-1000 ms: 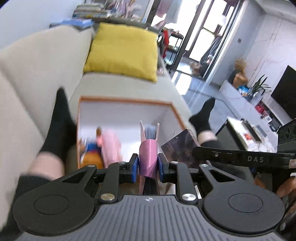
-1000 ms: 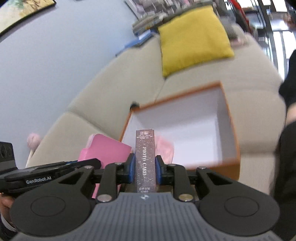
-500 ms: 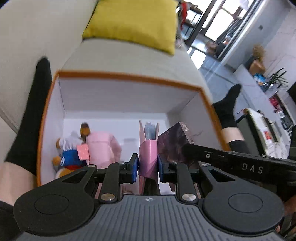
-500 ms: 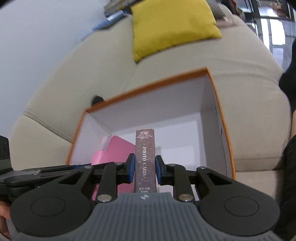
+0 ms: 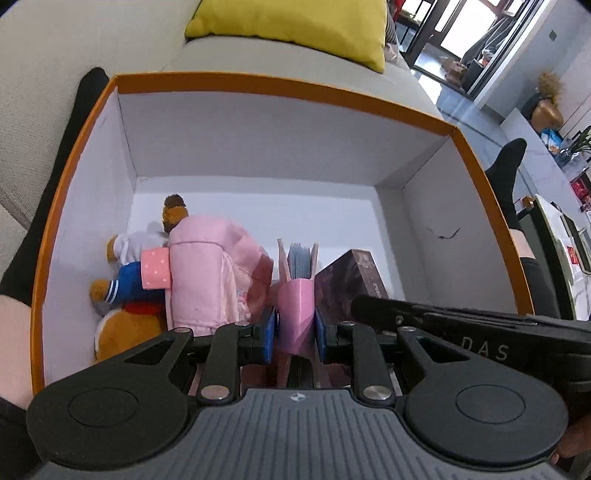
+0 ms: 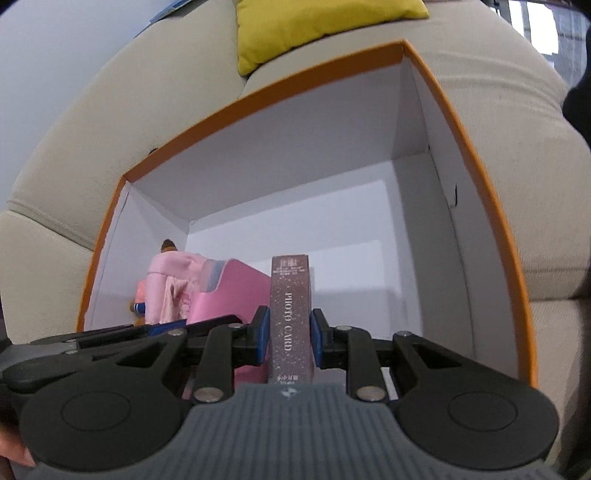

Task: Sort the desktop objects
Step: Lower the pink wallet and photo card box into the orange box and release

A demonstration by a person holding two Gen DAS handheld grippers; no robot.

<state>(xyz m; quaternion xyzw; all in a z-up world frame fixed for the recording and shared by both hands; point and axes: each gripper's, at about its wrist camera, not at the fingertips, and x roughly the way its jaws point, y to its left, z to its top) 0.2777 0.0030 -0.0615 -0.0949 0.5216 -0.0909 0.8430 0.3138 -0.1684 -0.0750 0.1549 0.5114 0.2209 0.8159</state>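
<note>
Left gripper (image 5: pixel 294 328): jaws clamp pink album (image 5: pixel 296 295), lower centre.
Right gripper (image 6: pixel 286 334): jaws clamp card box (image 6: pixel 290 314).
Box (image 5: pixel 280 86): plush toys (image 5: pixel 147 280) lower left.

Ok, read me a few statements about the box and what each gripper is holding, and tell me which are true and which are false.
1. The left gripper is clamped on a pink card holder. True.
2. The right gripper is empty. False: it is shut on a dark box marked PHOTO CARD.
3. A plush toy already lies inside the orange-rimmed box. True.
4. The box sits on a wooden desk. False: it sits on a beige sofa.
5. The cushion beyond the box is blue. False: it is yellow.
</note>
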